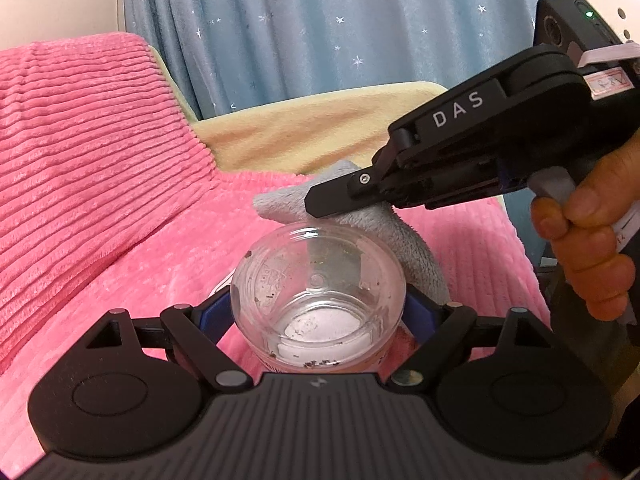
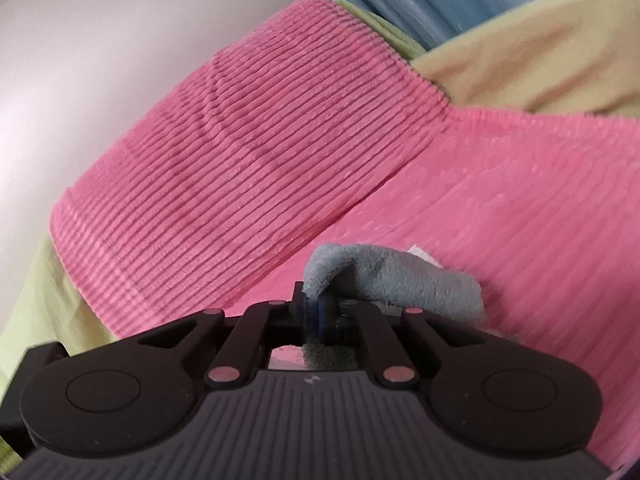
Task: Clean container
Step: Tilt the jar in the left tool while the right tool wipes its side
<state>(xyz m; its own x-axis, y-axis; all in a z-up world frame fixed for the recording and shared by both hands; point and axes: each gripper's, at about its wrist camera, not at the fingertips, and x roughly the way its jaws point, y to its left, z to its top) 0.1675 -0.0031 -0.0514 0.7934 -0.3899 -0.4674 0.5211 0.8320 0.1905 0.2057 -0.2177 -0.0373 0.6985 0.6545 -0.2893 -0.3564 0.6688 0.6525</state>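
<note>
Now left tool (image 1: 318,312) grips the container (image 1: 318,300); right tool (image 2: 314,314) clamps grey cloth (image 2: 400,280) just behind.

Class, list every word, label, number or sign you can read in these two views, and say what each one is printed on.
"DAS": white letters on the black body of the right gripper, seen from the left wrist.
Pink-edged label on the same gripper, further back: marks too blurred to read.
Embossed lettering on the clear container held in the left gripper: too faint to read.
Right wrist view: no text; only the grey cloth.
</note>
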